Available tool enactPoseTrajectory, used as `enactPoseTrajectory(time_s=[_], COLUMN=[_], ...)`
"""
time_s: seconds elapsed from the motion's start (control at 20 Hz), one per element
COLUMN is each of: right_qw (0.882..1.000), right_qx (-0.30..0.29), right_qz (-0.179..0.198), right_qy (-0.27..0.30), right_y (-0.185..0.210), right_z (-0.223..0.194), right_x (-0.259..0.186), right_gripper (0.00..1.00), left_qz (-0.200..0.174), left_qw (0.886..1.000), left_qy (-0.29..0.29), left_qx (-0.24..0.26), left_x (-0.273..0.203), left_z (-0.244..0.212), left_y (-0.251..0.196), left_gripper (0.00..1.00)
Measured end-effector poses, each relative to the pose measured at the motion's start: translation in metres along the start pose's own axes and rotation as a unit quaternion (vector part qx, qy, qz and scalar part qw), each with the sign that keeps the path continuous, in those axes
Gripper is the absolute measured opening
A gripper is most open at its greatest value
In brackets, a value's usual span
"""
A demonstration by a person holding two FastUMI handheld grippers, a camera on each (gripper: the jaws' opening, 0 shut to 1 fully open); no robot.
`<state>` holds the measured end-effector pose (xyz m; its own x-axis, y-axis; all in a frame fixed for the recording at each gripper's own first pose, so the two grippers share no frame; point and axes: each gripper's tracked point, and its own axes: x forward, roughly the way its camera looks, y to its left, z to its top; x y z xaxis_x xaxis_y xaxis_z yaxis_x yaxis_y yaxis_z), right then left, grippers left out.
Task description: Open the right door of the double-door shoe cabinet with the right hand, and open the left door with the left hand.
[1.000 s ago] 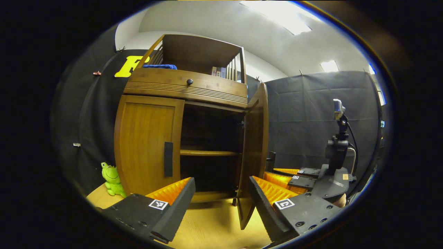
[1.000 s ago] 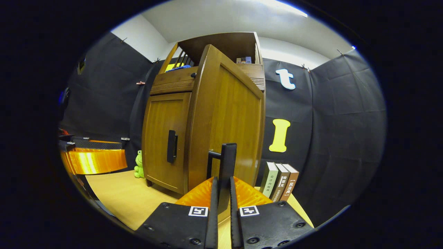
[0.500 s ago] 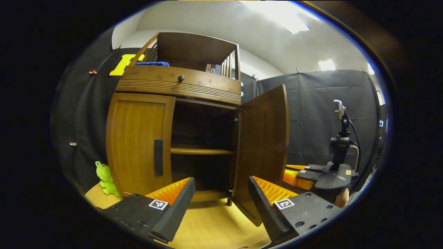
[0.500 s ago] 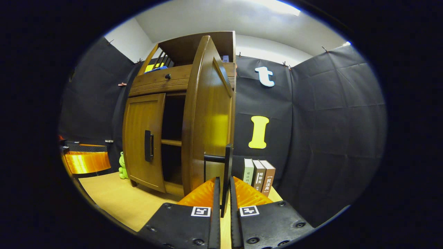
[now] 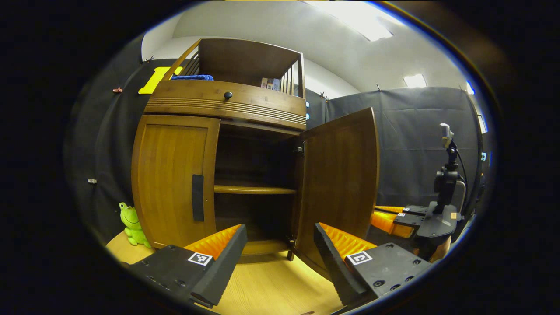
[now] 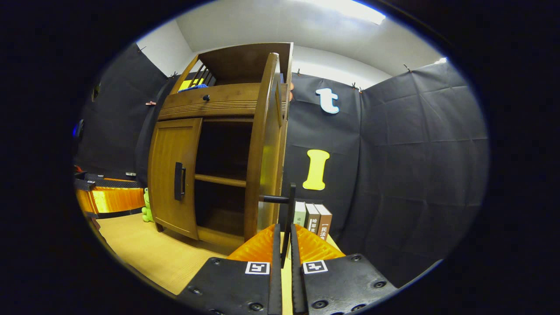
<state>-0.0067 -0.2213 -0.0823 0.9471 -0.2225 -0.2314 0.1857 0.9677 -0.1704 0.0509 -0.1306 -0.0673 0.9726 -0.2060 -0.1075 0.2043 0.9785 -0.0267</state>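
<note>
The right gripper (image 6: 282, 245) is being kept clamped on the black bar handle (image 6: 289, 210) of the brown wooden right door (image 6: 264, 144), best swung along its hinge arc; the left gripper (image 5: 280, 245) is being held spread near the closed left door (image 5: 173, 175).

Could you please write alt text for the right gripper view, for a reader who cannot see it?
The right hand-held gripper is shut on the handle of the right door of a wooden shoe cabinet, and the door stands wide open. The left door is closed; three books stand against the black cloth wall.
</note>
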Motion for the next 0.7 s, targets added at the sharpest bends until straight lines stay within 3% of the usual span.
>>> enactPoseTrajectory(time_s=[0.3,0.5,0.7], right_qw=[1.000,1.000,0.997], right_qx=[0.005,0.012,0.031], right_qz=[-0.023,-0.008,0.051], right_qy=[-0.014,-0.026,-0.046], right_y=[-0.018,-0.015,0.025], right_z=[0.009,0.016,0.029], right_x=[-0.013,-0.023,-0.033], right_gripper=[0.07,0.07,0.10], left_qz=[0.000,0.006,0.023], left_qw=[1.000,1.000,1.000], left_qy=[0.002,0.005,0.002], left_qx=[0.000,0.003,0.008], left_x=[0.003,0.003,0.002], left_z=[0.001,-0.004,-0.001], left_y=[-0.005,0.000,0.011], left_gripper=[0.96,0.96,0.96])
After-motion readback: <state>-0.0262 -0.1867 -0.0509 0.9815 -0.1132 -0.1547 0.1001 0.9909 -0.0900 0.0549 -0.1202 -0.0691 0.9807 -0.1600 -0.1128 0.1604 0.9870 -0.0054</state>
